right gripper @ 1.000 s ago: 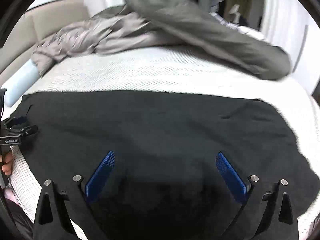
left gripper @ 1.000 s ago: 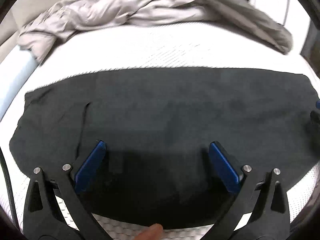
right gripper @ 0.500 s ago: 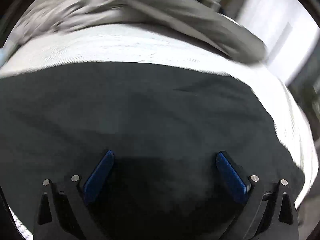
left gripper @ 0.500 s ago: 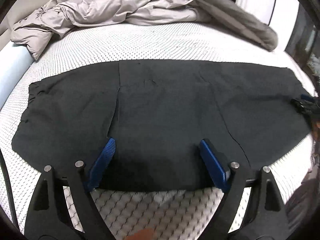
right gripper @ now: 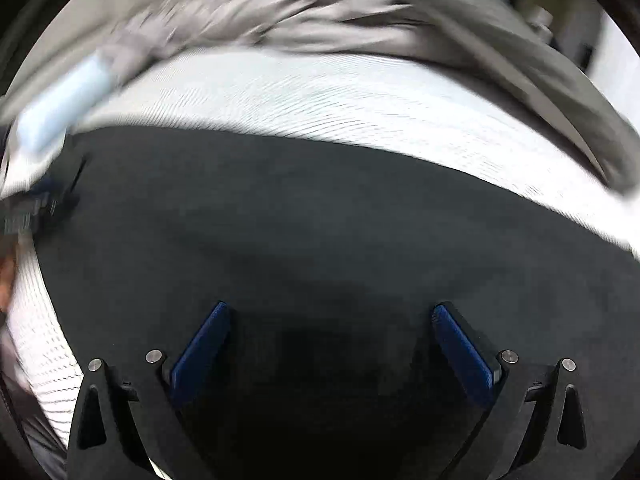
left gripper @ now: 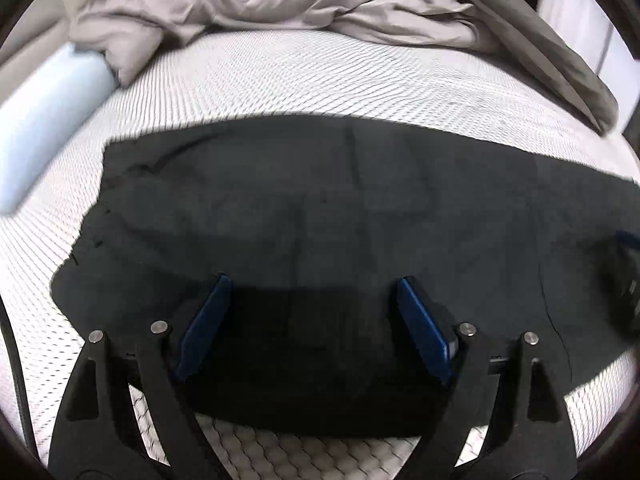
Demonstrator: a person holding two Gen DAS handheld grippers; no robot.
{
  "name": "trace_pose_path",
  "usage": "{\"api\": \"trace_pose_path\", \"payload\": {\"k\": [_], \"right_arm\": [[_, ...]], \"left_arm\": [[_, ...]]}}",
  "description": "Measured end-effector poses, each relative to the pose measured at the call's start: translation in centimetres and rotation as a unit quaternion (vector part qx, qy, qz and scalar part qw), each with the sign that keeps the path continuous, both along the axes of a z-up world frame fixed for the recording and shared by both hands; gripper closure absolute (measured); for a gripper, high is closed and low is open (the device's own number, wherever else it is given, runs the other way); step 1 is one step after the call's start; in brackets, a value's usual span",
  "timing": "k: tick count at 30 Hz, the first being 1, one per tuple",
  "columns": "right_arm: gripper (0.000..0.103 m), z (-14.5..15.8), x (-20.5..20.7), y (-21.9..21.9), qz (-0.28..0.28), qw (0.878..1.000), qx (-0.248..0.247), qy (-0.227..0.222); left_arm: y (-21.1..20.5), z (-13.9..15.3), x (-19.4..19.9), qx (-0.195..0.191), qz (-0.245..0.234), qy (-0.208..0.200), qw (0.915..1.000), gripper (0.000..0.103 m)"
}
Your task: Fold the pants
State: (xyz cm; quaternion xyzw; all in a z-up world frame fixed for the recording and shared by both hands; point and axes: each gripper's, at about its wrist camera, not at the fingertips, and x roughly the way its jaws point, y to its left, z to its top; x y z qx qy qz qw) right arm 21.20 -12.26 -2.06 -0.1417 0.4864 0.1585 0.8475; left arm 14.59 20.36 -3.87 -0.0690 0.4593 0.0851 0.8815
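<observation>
Black pants (left gripper: 320, 208) lie spread flat across a white mattress (left gripper: 320, 72), long side running left to right. My left gripper (left gripper: 314, 280) hovers open over their near edge, blue pads (left gripper: 204, 328) wide apart and nothing pinched between them. In the blurred right wrist view the pants (right gripper: 340, 220) fill the lower half. The right gripper (right gripper: 330, 307) is open above the cloth and holds nothing. Each gripper shows dimly at the edge of the other's view: the right gripper (left gripper: 624, 264), the left gripper (right gripper: 36, 208).
A crumpled grey duvet (left gripper: 280, 0) is heaped along the far side of the mattress and runs down its right side. A pale blue pillow (left gripper: 44, 120) lies at the far left. A bit of a person's hand (right gripper: 6, 276) shows at the left edge.
The left view has closed in on the near edge of the pants, and its jaws stand a little narrower than a second ago. The right view has swung, bringing the left gripper back into sight.
</observation>
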Motion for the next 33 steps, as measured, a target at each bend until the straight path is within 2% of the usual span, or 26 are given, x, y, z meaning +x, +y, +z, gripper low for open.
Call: {"api": "trace_pose_path", "payload": {"k": [1,4,7,10,12,14,17,19,21,22,23,24,26,30,31,33], "right_arm": [[0.0,-0.4,0.1,1.0,0.012,1.0,-0.021,-0.007],[0.0,-0.4,0.8,-0.3,0.0,1.0,-0.016,0.001],[0.0,-0.5,2.2,-4.5,-0.07,0.996,-0.059,-0.016],[0.0,-0.2,3.3,-8.5,-0.144,0.988,-0.063,-0.012],[0.0,0.5,3.8,-9.5,-0.171,0.984,-0.048,-0.013],[0.0,1.3,3.8,-8.0,-0.161,0.986,-0.027,-0.019],[0.0,2.1,4.2,-2.1,-0.091,0.995,-0.005,-0.025],[0.0,1.7,4.9,1.0,-0.047,0.999,0.011,-0.018],[0.0,0.8,5.9,4.4,-0.016,0.999,0.035,0.009],[0.001,0.2,6.4,5.0,-0.014,1.0,0.021,0.011],[0.001,-0.6,6.9,5.4,-0.013,1.0,-0.015,0.002],[0.001,-1.3,7.1,5.6,-0.006,0.999,-0.04,-0.005],[0.001,-1.5,7.5,4.1,-0.012,1.0,-0.025,0.002],[0.0,-0.9,8.4,-1.3,-0.099,0.994,-0.046,-0.012],[0.0,-0.9,8.8,-2.4,-0.121,0.992,-0.045,-0.011],[0.0,-0.6,9.1,-3.5,-0.136,0.991,-0.011,-0.004]], "left_arm": [[0.4,0.0,-0.1,-0.006,0.0,-0.005,1.0,0.015],[0.7,0.0,-0.5,-0.003,-0.003,-0.01,0.9999,0.015],[1.2,0.0,-1.1,-0.001,-0.003,-0.013,0.9999,0.015],[2.1,1.1,-1.9,-0.001,0.009,-0.023,0.9997,0.017],[2.2,2.5,-1.9,-0.007,0.01,-0.047,0.9988,0.017],[1.0,3.7,-0.9,-0.024,-0.006,-0.058,0.998,0.016],[-2.7,4.0,2.3,-0.019,-0.043,-0.051,0.9976,0.016],[-5.9,2.9,4.8,-0.003,-0.078,-0.033,0.9964,0.016],[-7.4,0.9,6.7,0.011,-0.086,0.004,0.9962,0.016],[-7.4,-0.3,7.3,0.017,-0.084,0.018,0.9961,0.016],[-7.2,-0.9,7.5,0.009,-0.084,0.02,0.9962,0.016],[-6.9,-1.1,7.5,-0.006,-0.086,0.013,0.9962,0.016],[-6.1,-0.6,6.9,-0.023,-0.097,0.0,0.995,0.018],[-4.9,-0.7,5.6,-0.017,-0.081,-0.002,0.9965,0.02],[-4.8,-0.4,5.3,-0.02,-0.078,-0.006,0.9967,0.02],[-5.2,0.4,5.1,-0.014,-0.069,-0.006,0.9975,0.022]]}}
